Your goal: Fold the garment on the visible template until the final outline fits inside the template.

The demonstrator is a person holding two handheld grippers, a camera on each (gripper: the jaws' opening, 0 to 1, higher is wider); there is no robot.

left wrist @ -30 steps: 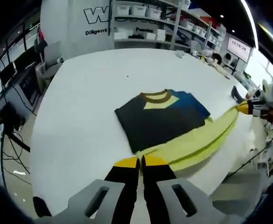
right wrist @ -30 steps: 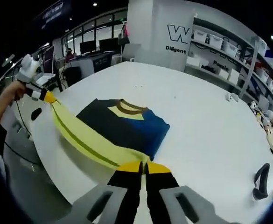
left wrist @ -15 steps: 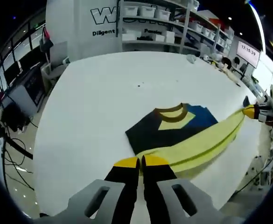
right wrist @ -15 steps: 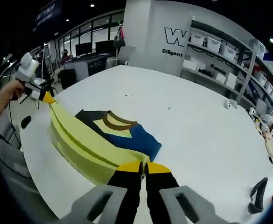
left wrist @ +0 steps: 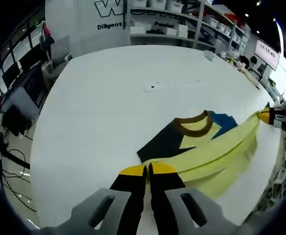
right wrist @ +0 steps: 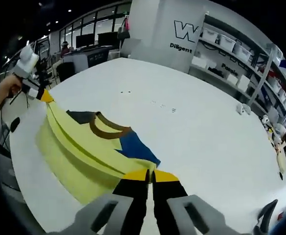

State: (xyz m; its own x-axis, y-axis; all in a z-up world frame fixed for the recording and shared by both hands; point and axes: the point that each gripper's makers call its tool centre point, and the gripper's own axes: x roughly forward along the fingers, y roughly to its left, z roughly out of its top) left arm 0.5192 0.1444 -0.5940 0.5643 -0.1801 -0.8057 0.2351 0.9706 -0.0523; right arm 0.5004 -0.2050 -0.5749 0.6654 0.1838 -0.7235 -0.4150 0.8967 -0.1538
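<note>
- The garment (left wrist: pixel 201 147), a shirt of black, blue and pale yellow-green panels with a brown collar, lies on the white table (left wrist: pixel 108 107), towards its near edge
- In the left gripper view the left gripper (left wrist: pixel 148 170) has its yellow-tipped jaws pressed together on one corner of the yellow-green hem, right at the jaw tips
- From that corner the hem runs as a taut raised band across to the right gripper (left wrist: pixel 266 116), seen at the far right of the same view, closed on the other corner
- In the right gripper view the right gripper (right wrist: pixel 150 175) has its jaws closed on the hem, with the blue panel just beyond the tips
- There the left gripper (right wrist: pixel 46 96) shows at the far left, held by a hand (right wrist: pixel 6 90), clamped on the opposite corner
- The lifted yellow-green layer (right wrist: pixel 79 152) hangs over the lower part of the shirt; the collar (right wrist: pixel 108 129) and the dark upper panels lie flat on the table beyond it
- Shelves (right wrist: pixel 240 54) with white bins stand behind the table
- A template outline cannot be made out under the shirt
</note>
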